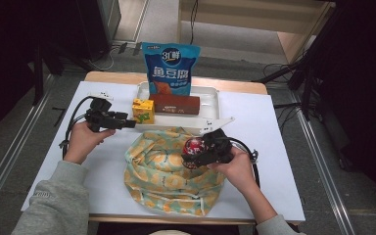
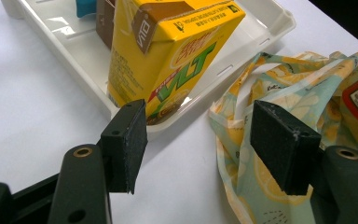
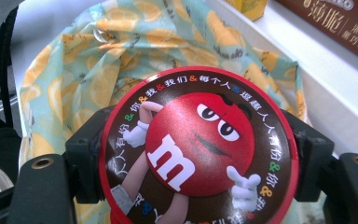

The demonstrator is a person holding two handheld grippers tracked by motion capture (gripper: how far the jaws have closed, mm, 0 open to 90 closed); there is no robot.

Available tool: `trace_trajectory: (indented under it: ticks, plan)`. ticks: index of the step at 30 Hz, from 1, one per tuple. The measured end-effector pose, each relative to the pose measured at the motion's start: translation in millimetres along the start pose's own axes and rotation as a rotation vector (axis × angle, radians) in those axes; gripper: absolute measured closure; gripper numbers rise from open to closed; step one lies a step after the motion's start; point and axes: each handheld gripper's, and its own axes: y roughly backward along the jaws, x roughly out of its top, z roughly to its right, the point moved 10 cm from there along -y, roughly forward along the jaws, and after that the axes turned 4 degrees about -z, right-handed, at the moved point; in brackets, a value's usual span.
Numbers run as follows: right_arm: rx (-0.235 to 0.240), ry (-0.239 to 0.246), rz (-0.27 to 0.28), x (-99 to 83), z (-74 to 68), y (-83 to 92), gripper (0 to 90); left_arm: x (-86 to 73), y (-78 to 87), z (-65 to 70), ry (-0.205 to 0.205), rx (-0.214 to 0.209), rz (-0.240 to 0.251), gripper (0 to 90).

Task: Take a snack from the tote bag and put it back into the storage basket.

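Observation:
My right gripper (image 1: 194, 152) is shut on a round red M&M's tin (image 3: 198, 148), held over the lemon-print fabric bag (image 1: 169, 171) that lies at the table's front middle. In the high view the tin (image 1: 194, 146) sits above the bag's right side. My left gripper (image 1: 127, 122) stands open just left of a yellow juice carton (image 1: 143, 110) that stands at the left front corner of the white tray (image 1: 210, 95). From the left gripper view the carton (image 2: 168, 56) leans beyond my jaws, with nothing between them, and the bag (image 2: 270, 88) lies to the right.
The tray also holds a brown chocolate box (image 1: 175, 104) and a tall blue snack bag (image 1: 170, 68) upright at its back. White table (image 1: 269, 127) has bare room at the far left and right. A loose white strip (image 1: 220, 122) lies by the tray's front right.

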Motion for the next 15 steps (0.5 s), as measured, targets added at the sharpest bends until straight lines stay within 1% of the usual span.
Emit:
trace_trajectory:
  ticks: [7, 9, 15]
  plan:
    - [-0.002, -0.004, 0.014, 12.4, 0.7, 7.1, 25.1, -2.4, 2.0, 0.0, 0.007, 0.0, 0.0, 36.9]
    - [-0.003, -0.005, 0.008, 14.6, 0.5, 8.5, 25.1, -3.0, 2.6, 0.1, 0.008, -0.001, -0.001, 37.0]
    - [-0.004, 0.007, 0.011, 23.3, -1.3, 13.3, 25.1, -3.6, 3.6, 1.2, 0.005, 0.0, -0.003, 36.9]
